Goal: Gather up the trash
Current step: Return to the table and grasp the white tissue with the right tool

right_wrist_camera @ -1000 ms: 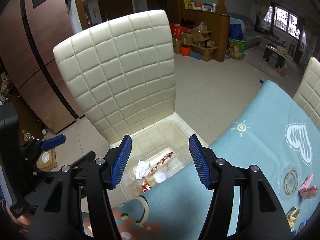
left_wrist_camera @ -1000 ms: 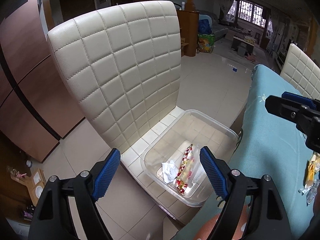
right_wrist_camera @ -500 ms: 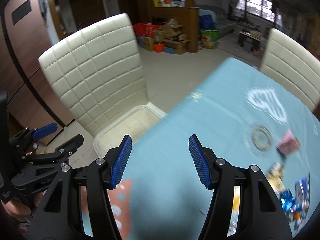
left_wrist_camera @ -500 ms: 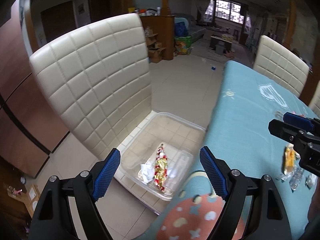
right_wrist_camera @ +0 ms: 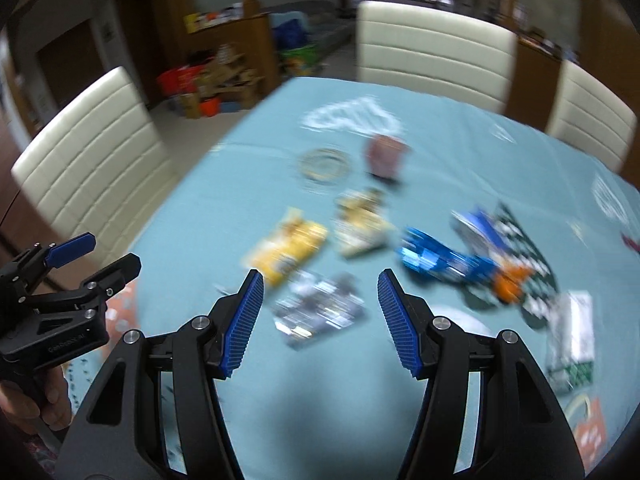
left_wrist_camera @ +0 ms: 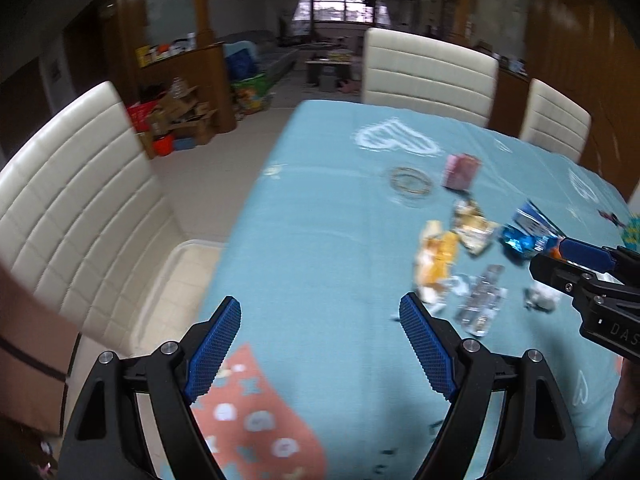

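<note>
Wrappers (right_wrist_camera: 288, 248) scattered mid-table, silver one (right_wrist_camera: 320, 312) nearest, blue (right_wrist_camera: 436, 264) to right. Bin (left_wrist_camera: 188, 248) on chair seat (left_wrist_camera: 80, 216), far left. Step: reaching for next pick; next needs R claw (right_wrist_camera: 320, 316) lowered over silver wrapper, then squeeze. Both claws wide open, empty, touching nothing; L claw (left_wrist_camera: 320, 344) over bare cloth (left_wrist_camera: 320, 216).

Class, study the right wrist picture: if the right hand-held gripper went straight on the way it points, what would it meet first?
Probably the clear silvery wrapper lying on the blue tablecloth, which sits between the open jaws of the right hand-held gripper. Blur makes depth uncertain; the yellow wrapper lies just left of that line.
</note>
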A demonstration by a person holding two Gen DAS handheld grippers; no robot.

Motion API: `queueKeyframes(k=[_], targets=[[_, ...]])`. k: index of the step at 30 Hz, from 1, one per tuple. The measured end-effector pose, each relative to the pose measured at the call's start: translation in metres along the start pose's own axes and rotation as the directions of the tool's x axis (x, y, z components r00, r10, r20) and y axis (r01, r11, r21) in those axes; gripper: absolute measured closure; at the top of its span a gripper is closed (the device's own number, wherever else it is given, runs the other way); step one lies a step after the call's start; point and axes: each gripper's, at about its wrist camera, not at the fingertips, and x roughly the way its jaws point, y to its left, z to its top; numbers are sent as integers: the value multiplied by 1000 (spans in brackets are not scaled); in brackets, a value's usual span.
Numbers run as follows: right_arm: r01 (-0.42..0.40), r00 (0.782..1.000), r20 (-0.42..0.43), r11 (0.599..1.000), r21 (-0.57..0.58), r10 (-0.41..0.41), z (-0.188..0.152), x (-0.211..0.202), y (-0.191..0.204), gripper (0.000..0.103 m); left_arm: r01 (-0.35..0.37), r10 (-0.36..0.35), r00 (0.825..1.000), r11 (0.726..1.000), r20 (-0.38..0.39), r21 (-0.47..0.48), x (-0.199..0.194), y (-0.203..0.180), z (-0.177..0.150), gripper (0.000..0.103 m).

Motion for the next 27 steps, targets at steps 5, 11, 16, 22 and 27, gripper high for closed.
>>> queueKeyframes(k=[5, 11, 16, 22, 27], targets=[[67, 998, -19, 995, 78, -66, -20, -12, -43, 41, 91, -89, 996, 992, -29, 89, 9, -49, -1, 23], [101, 994, -41, 988, 120, -97, -35, -18, -68, 41, 172, -162, 984, 970, -68, 171, 24, -94, -3, 23], [103, 994, -54, 986, 134, -96, -37, -13, -83, 40, 176, -161, 984, 954, -77, 244, 36, -116, -1, 23], [82, 993, -93, 986, 146, -68, -33, 12, -89, 36, 182, -152, 982, 927, -114, 329, 56, -135, -4, 23], [62, 990, -134, 987, 148, -42, -31, 36, -89, 28, 185, -140, 980, 902, -141, 390, 73, -146, -9, 23]])
